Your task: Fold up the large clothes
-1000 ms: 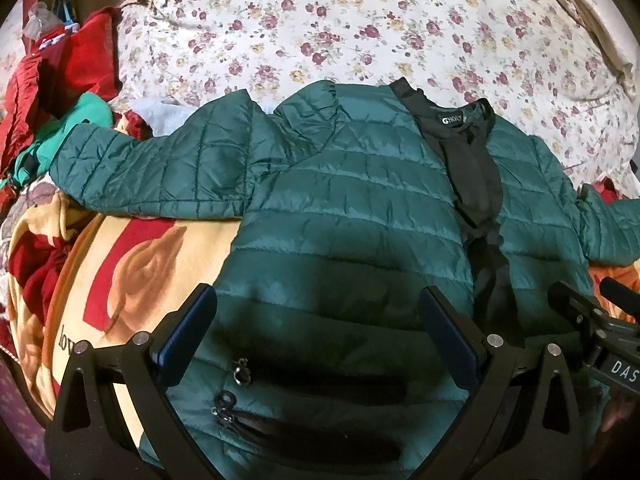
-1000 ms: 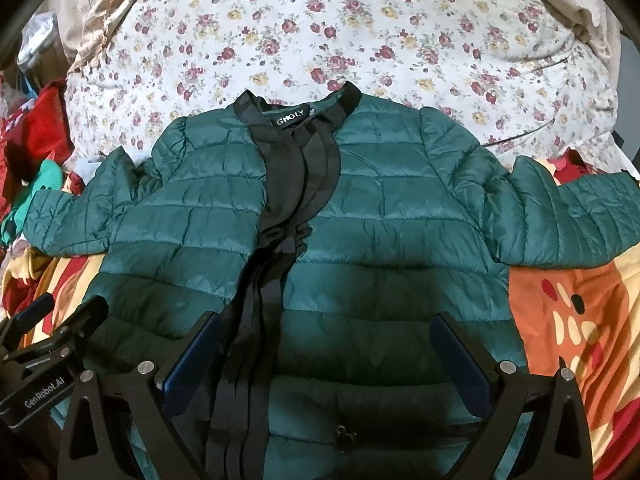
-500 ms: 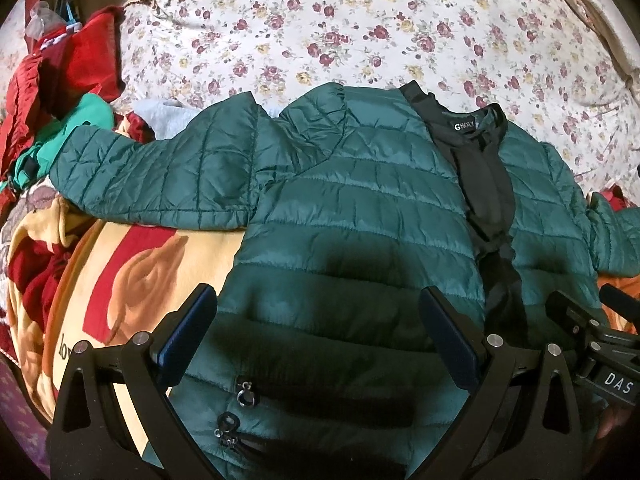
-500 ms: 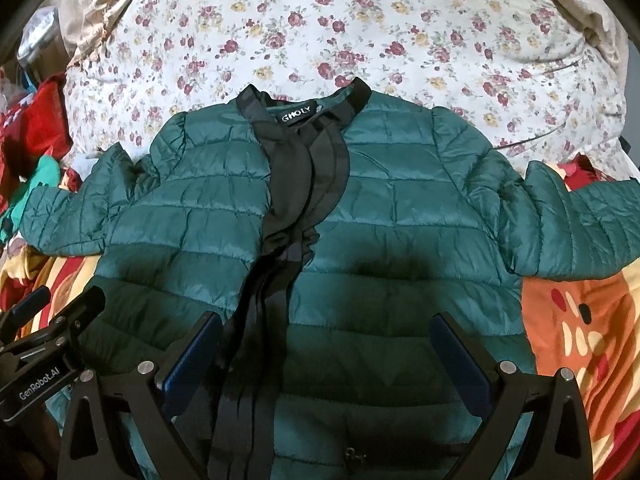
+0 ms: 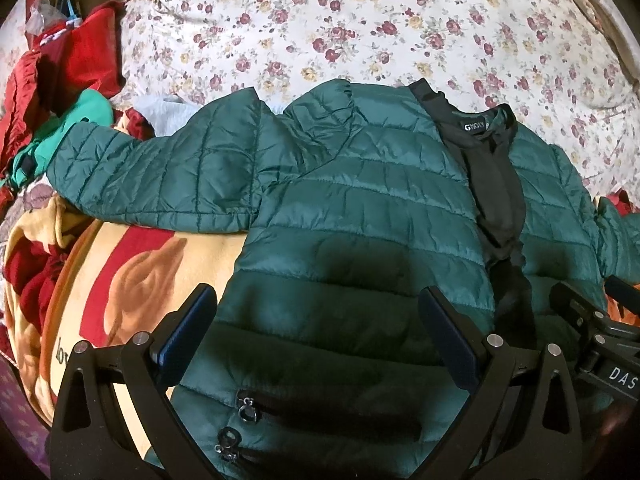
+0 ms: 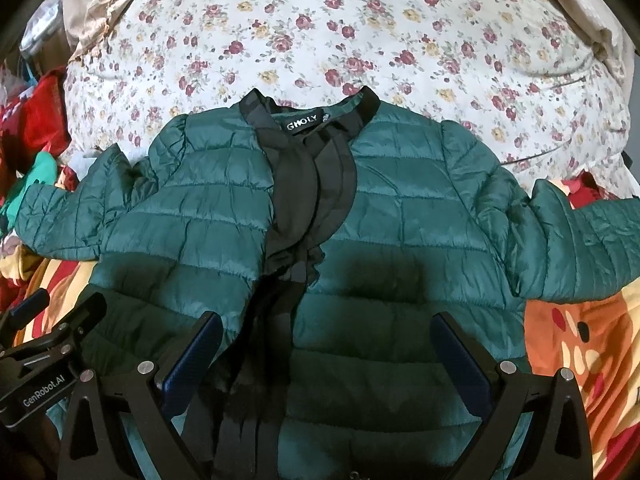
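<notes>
We see the green puffy jacket point(image 6: 400, 216) lying flat and face up on the bed point(image 6: 360, 20), with both sleeves spread out to the sides. Our left tool point(image 5: 316, 328) and our right tool point(image 6: 328, 356) both hang over the bottom part of the jacket, opened wide and holding nothing. We think a sleeve comes first. To do it well, we should pinch the left sleeve point(image 5: 160, 176) near its end, lift just a little, and lay it flat across the chest.

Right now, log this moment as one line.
jacket: flat, unfolded | left tongs: open, empty | right tongs: open, empty
</notes>
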The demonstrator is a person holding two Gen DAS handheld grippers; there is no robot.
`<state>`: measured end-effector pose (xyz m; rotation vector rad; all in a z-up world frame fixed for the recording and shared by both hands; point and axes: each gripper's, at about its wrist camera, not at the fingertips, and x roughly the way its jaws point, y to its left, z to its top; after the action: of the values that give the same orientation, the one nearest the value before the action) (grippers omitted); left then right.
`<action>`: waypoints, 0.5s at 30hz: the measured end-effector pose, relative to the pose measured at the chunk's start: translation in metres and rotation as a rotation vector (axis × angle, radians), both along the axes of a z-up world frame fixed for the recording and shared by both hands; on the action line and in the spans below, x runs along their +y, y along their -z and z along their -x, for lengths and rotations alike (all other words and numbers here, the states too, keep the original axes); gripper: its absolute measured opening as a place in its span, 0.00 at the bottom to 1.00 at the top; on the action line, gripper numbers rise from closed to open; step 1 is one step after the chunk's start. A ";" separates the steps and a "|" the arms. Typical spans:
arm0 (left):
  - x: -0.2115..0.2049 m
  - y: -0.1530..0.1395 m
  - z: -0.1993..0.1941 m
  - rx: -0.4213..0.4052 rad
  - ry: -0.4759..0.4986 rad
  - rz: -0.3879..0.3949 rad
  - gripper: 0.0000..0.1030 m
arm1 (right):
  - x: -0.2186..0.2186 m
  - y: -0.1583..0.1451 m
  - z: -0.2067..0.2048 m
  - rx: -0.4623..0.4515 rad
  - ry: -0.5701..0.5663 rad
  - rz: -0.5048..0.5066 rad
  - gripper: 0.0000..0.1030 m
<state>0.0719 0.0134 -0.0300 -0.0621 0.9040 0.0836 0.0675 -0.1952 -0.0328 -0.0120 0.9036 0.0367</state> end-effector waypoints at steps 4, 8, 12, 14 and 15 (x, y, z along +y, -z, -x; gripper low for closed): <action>-0.001 0.000 -0.002 0.004 -0.001 -0.003 0.98 | 0.000 0.002 -0.003 0.003 -0.002 0.011 1.00; -0.001 0.001 -0.004 0.003 -0.001 -0.007 0.98 | -0.001 0.002 -0.007 0.007 0.001 0.014 1.00; 0.000 0.002 -0.007 0.004 -0.006 -0.004 0.98 | 0.000 0.002 -0.010 0.005 0.000 0.019 1.00; 0.000 0.002 -0.008 0.006 -0.007 -0.004 0.98 | 0.001 0.003 -0.012 0.007 0.000 0.023 1.00; 0.001 0.002 -0.009 0.007 -0.007 -0.005 0.98 | 0.001 0.003 -0.013 0.008 0.000 0.024 1.00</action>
<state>0.0810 0.0139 -0.0323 -0.0603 0.9109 0.0923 0.0807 -0.1945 -0.0360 -0.0341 0.9122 0.0261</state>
